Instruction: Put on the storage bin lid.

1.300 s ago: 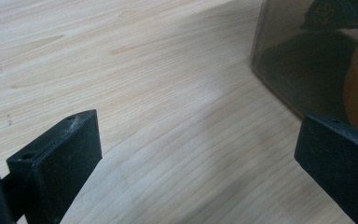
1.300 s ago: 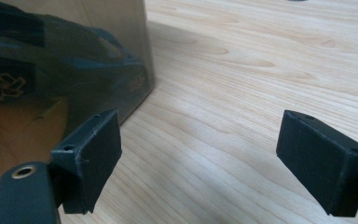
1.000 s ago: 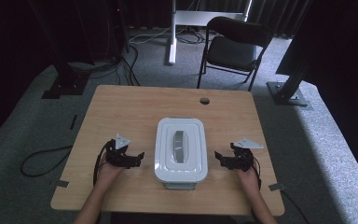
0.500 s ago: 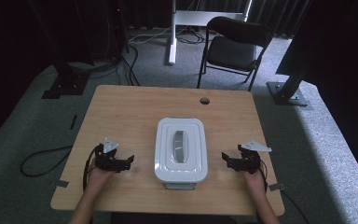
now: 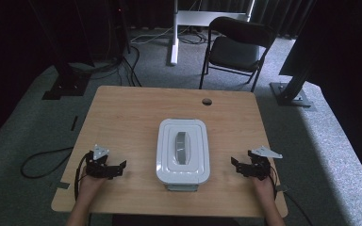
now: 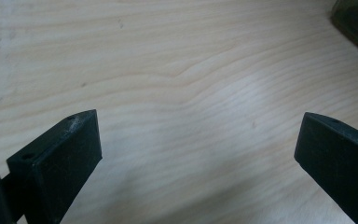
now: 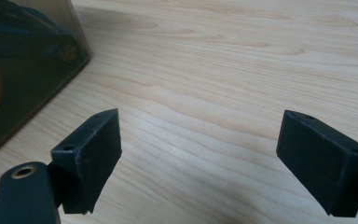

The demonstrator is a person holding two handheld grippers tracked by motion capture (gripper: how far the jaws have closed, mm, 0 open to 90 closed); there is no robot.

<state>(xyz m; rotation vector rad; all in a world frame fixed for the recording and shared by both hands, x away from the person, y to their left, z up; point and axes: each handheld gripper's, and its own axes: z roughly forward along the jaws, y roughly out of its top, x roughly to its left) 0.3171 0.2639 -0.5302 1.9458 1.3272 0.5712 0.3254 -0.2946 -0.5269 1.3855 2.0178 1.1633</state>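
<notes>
High view: a white box [image 5: 183, 150] with a lidded top and grey handle [image 5: 182, 147] sits at the centre of the table [image 5: 122, 113], toward the near edge. The left gripper [image 5: 119, 165] lies on the table left of the box, well apart from it, jaws pointing at its left wall. The right gripper [image 5: 234, 164] lies right of the box, near but not touching, jaws pointing at its right wall.

Left gripper view: the jaws stand wide apart over bare wood. A dark corner of the box [image 6: 356, 25] shows at the upper right, well ahead of the jaw tips.

Right gripper view: the jaws stand wide apart and hold nothing. The box wall [image 7: 25, 60] appears dark and translucent at the upper left, ahead of and beside the left jaw.

Risk: the box wall is smooth and looks broader than either jaw gap. A one-sided approach would likely push the box across the table rather than seize it. Unequal closing from both sides could skew or tip it.
</notes>
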